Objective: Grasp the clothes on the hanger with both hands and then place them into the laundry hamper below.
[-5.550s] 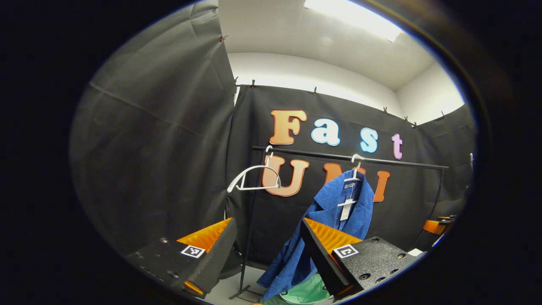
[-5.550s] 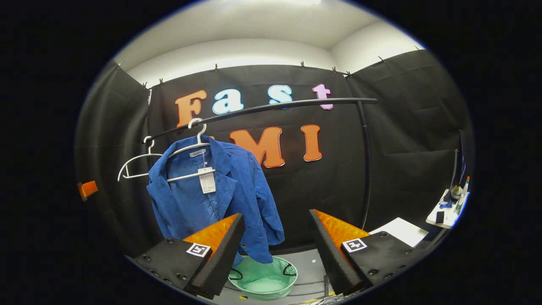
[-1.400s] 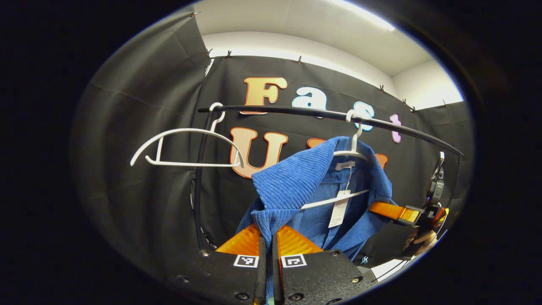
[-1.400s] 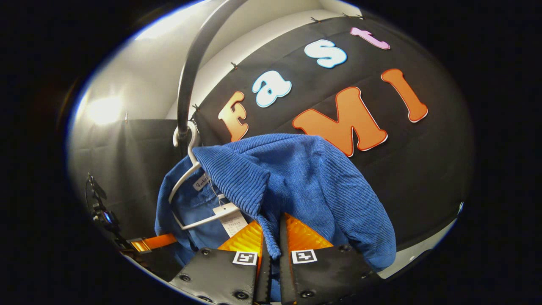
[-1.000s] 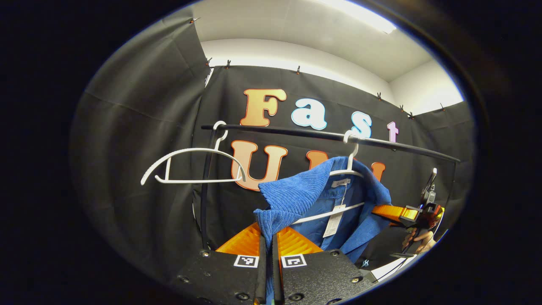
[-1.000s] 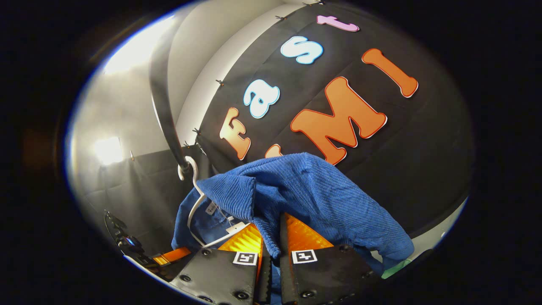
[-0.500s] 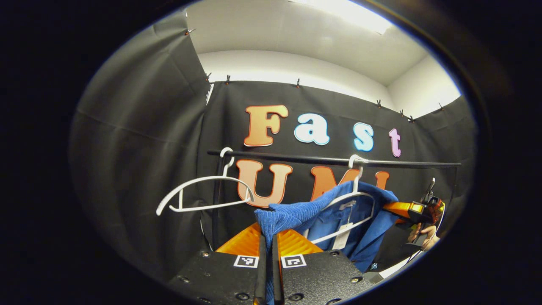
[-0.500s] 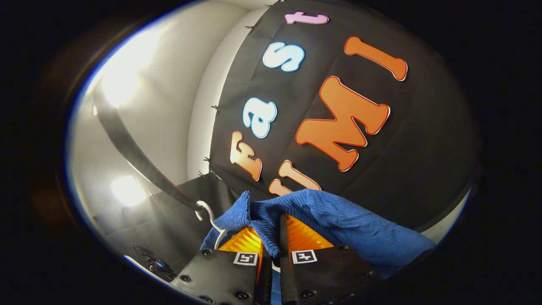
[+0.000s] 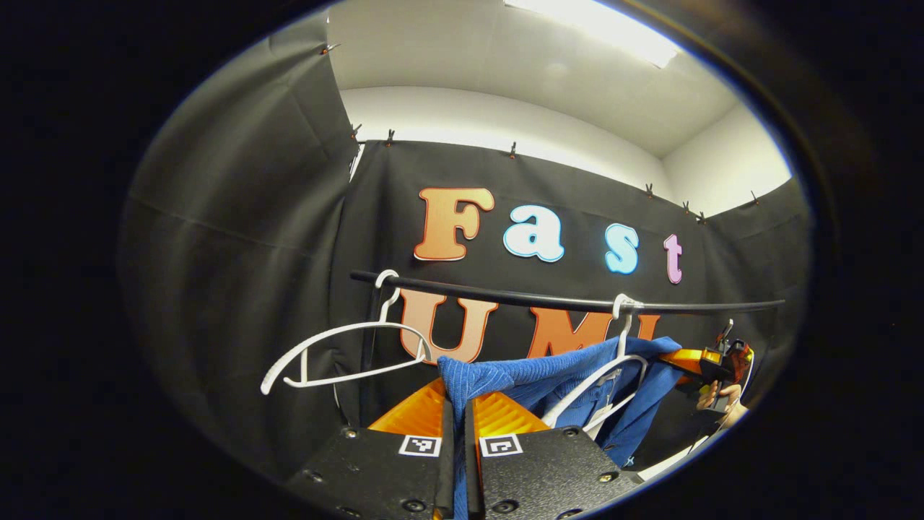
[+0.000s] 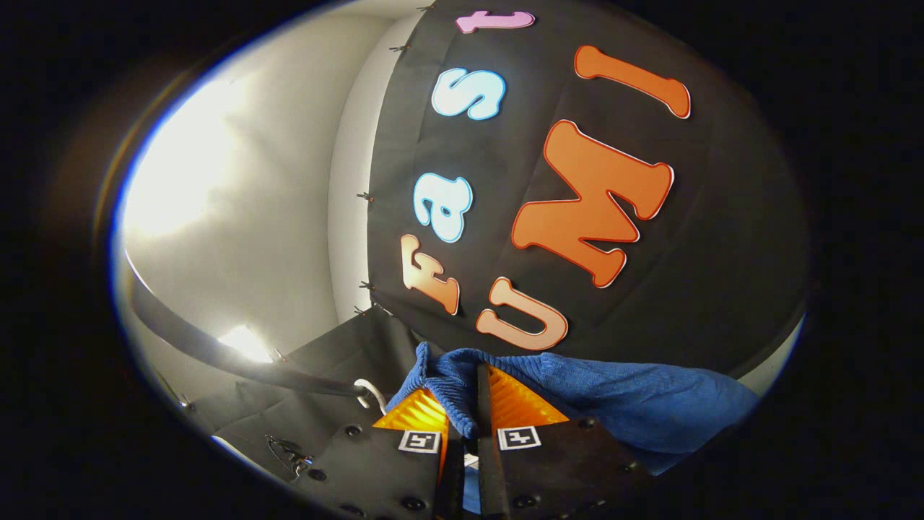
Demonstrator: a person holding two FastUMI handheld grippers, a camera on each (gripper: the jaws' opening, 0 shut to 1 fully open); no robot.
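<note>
1. An empty white hanger (image 9: 345, 352) hung at the left end of the black rail (image 9: 563, 299).
2. The left gripper (image 9: 458, 422) had its fingers clamped on the blue jacket (image 9: 534, 375), which draped loosely beside its own hanger (image 9: 603, 379).
3. The right gripper (image 10: 463, 415) pinched the jacket's other edge.

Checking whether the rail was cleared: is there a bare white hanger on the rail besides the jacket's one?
Yes, in the left gripper view a bare white hanger hangs on the rail, left of the blue jacket.
</note>
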